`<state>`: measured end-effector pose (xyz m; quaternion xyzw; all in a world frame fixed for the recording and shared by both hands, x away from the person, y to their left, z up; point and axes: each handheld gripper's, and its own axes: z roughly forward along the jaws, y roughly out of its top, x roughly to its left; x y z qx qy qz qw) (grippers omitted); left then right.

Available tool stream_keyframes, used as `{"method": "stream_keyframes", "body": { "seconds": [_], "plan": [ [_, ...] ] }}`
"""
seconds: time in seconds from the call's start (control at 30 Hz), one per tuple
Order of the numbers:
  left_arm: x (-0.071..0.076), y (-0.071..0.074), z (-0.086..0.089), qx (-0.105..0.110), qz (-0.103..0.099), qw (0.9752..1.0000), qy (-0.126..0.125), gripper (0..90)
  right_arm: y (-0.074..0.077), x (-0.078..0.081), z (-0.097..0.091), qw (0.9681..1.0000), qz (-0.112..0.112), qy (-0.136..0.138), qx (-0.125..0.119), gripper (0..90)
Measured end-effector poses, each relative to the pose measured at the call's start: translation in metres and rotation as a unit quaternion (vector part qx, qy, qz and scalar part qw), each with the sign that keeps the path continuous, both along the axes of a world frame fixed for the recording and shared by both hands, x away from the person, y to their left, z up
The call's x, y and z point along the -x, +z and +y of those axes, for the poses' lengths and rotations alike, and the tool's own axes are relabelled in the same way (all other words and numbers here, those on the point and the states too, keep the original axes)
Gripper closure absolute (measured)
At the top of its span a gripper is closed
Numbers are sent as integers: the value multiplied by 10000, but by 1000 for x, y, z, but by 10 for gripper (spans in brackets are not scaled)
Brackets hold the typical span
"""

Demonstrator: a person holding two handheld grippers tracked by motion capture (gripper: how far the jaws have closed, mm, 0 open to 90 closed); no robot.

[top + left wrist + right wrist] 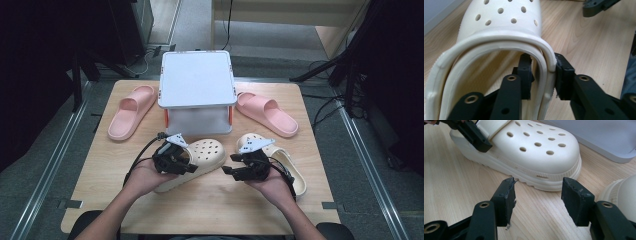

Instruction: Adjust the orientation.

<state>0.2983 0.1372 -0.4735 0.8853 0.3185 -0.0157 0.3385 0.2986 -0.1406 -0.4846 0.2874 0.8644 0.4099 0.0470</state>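
A: Where is the cream clog [192, 164] right now?

B: Low in the centre of the high view, lying on the tabletop [100, 165] just in front of the grey box [197, 80]. The left gripper [172, 159] has it at the heel end. In the left gripper view the jaws are clamped on the clog's side wall [548, 75], one jaw inside the opening, one outside.

A: And the right gripper [248, 167]?

B: It holds nothing. Its jaws stand apart over bare wood, pointing at the toe of that same clog [534, 150]. The second cream clog [285, 162] lies beside it, right of centre, partly under the right hand.

A: How far along would you say it is?

B: Early, I think. One clog is gripped but looks to rest on the wood; its mate is untouched. The two pink slides, one [131, 111] upper left of the box and one [267, 114] to its right, lie flat either side. Pairing or stowing is all left.
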Motion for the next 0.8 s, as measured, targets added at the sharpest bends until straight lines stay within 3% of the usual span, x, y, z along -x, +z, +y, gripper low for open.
{"method": "stream_keyframes", "body": {
  "seconds": [0.1,0.27,0.6,0.8],
  "plan": [
    [1,5,4,75,-11,10000,55,603,-1,0,2,10000,-7,37,5,452],
    [4,20,18,237,-80,9996,92,561,-1,0,2,10000,-12,19,5,452],
    [0,42,51,447,-64,9987,228,698,-1,0,8,10000,19,-34,-47,456],
    [-3,48,67,629,-76,9976,293,788,-2,0,14,9999,41,-68,-88,473]
  ]
}}
